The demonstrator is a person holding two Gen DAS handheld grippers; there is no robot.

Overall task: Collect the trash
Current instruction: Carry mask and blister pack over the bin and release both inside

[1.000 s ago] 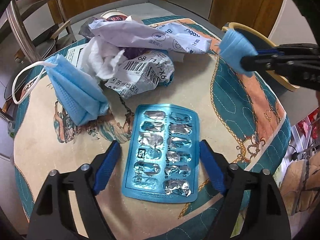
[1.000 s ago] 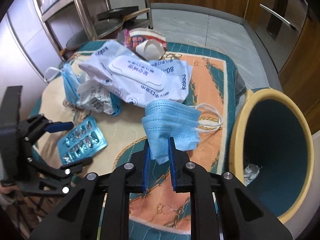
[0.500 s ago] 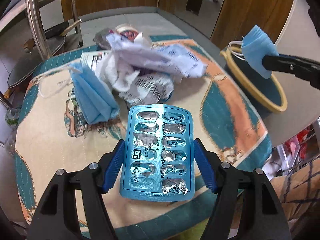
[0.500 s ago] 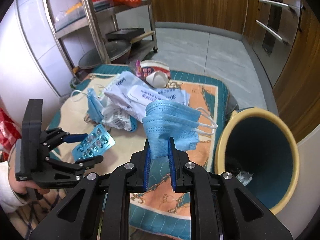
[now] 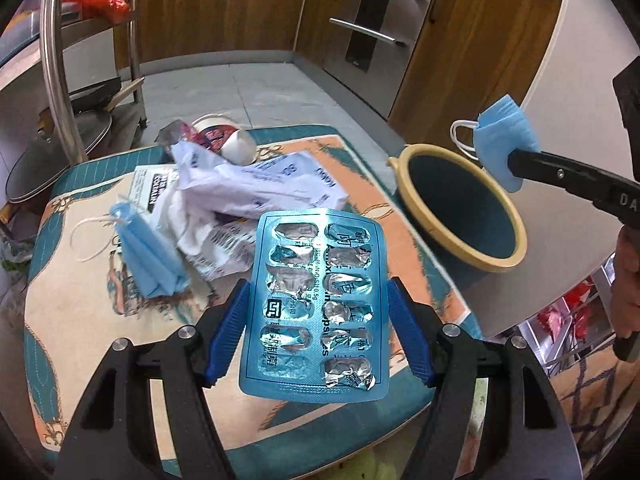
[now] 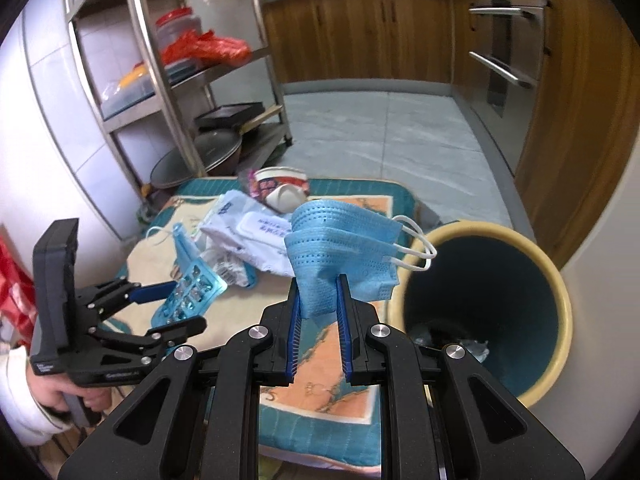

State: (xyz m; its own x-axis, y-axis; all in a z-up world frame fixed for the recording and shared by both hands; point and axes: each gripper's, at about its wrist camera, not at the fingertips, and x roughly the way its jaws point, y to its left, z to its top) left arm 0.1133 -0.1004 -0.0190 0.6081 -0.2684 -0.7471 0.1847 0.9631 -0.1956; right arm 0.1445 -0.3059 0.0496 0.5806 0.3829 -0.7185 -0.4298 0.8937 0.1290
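Two grips: left gripper (image 5: 318, 332) clamps blister pack (image 5: 314, 308), right gripper (image 6: 319, 312) clamps mask (image 6: 340, 252); we release only above bin (image 6: 560, 292).

An emptied blue blister pack (image 5: 316, 308) hangs tilted above the table. A folded blue face mask (image 6: 340, 248) hangs beside the yellow-rimmed bin (image 6: 556, 280), which seemingly holds scraps.

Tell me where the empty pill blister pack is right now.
The blister pack is clamped between the left hand-held gripper's blue pads, lifted off the table. It is low and central in the left wrist view, with the bin to its right.
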